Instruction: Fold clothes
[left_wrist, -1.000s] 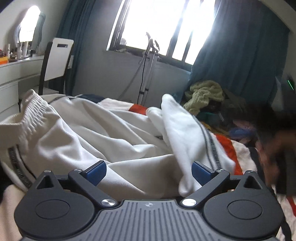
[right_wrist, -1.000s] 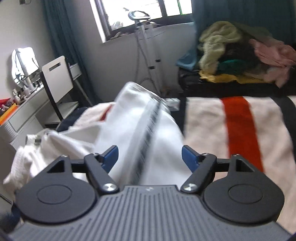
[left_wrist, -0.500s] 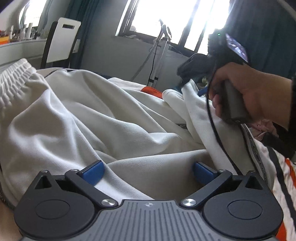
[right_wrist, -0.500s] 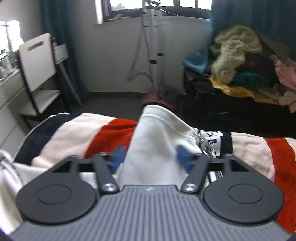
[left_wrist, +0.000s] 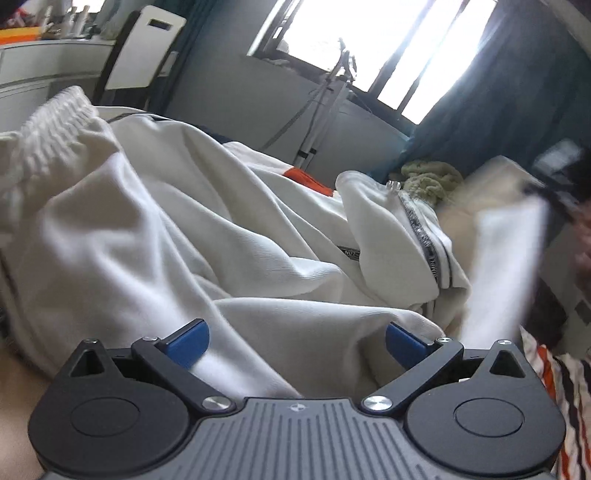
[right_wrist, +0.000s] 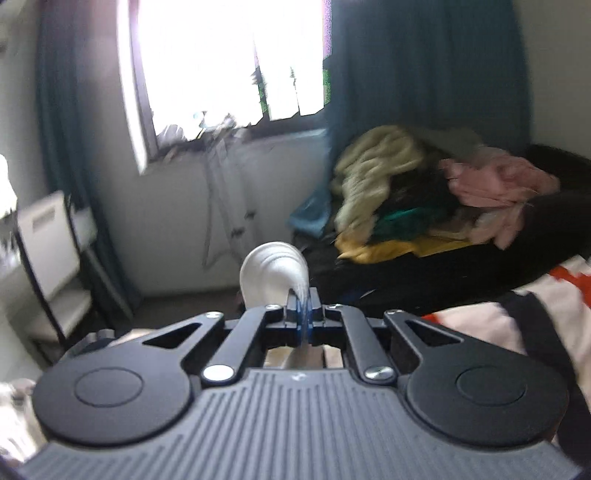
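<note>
Right claw (right_wrist: 302, 317) now lifted, pinching white trousers (left_wrist: 184, 236), striped blanket (right_wrist: 480, 321), curtained window (right_wrist: 229, 62)

Trousers (left_wrist: 192, 236) spread on the bed (left_wrist: 561, 373), clothes pile (right_wrist: 417, 192) beyond — chair (left_wrist: 144, 48) far left, window (left_wrist: 373, 48) behind

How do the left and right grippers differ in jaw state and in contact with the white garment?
The left gripper is open, its blue pads apart with loose white garment between them; the right gripper is shut, pinching an edge of it. Both are the same black build with blue pads.
</note>
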